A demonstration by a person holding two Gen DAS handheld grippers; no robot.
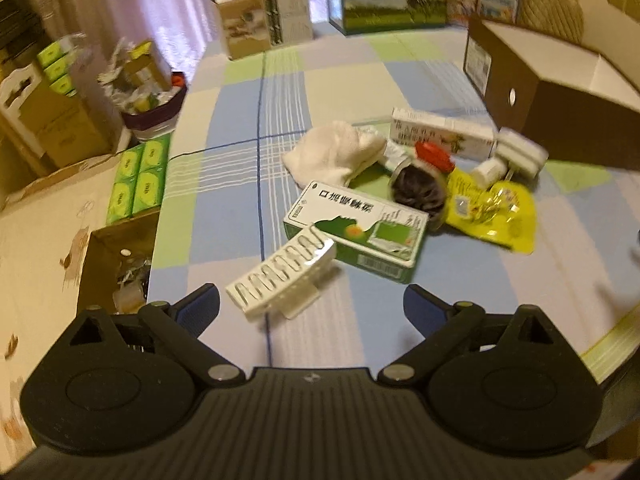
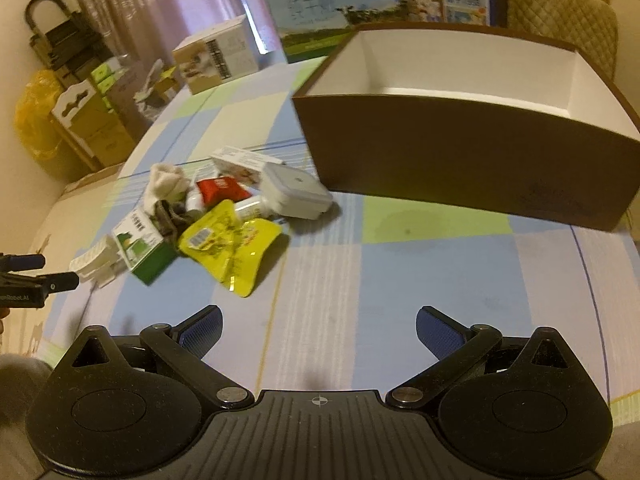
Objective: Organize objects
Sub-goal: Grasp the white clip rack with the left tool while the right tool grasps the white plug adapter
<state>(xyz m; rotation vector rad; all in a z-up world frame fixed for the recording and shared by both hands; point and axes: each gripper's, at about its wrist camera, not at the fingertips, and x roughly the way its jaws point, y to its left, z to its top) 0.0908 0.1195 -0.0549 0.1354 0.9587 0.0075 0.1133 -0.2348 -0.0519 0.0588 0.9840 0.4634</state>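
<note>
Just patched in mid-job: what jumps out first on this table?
A jumbled pile sits mid-table on the checked cloth: a bright yellow pouch, a green-and-white medicine box, a white slotted clip nearest the left tool, and a white cloth behind them. Beyond the pile to the right stands a large brown box, open-topped with a white, empty-looking inside. Both tools hover open, holding nothing.
</note>
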